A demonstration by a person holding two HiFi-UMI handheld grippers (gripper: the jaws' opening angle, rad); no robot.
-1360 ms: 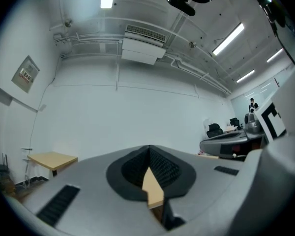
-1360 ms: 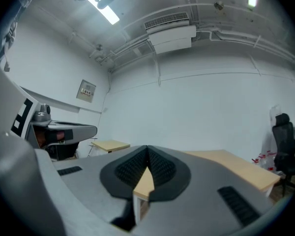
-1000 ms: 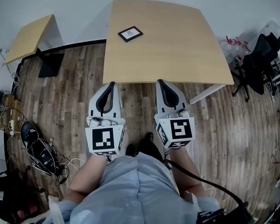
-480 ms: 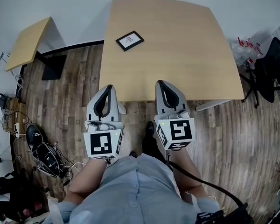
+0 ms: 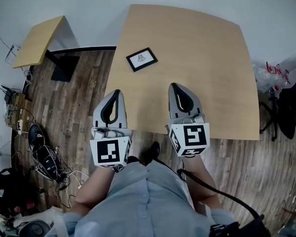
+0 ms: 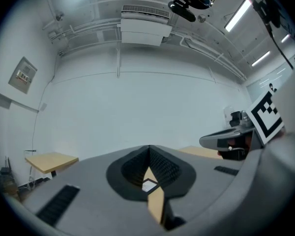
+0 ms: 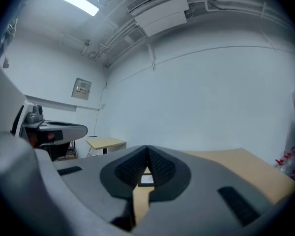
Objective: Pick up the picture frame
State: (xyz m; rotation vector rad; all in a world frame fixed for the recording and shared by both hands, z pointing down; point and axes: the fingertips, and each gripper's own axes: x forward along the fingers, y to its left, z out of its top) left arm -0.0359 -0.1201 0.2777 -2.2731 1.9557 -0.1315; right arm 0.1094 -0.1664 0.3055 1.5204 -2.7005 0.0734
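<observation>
A small black picture frame (image 5: 141, 59) with a white print lies flat on the left part of the light wooden table (image 5: 212, 58). My left gripper (image 5: 116, 92) is shut and empty over the table's near left edge, short of the frame. My right gripper (image 5: 174, 86) is shut and empty over the near middle of the table, to the right of the frame. Through the left gripper's closed jaws the frame (image 6: 149, 185) shows straight ahead. The right gripper view also catches the frame (image 7: 146, 179) below its meeting tips.
A smaller wooden side table (image 5: 39, 39) stands at the far left. Cables and a shoe (image 5: 42, 154) lie on the wood floor to the left. A black office chair (image 5: 292, 107) and a plastic bag (image 5: 274, 73) are at the right. A white wall lies beyond the table.
Both grippers have moved forward from over the floor to over the table's near edge. The frame and table now sit closer in the head view. Jaws stayed shut.
</observation>
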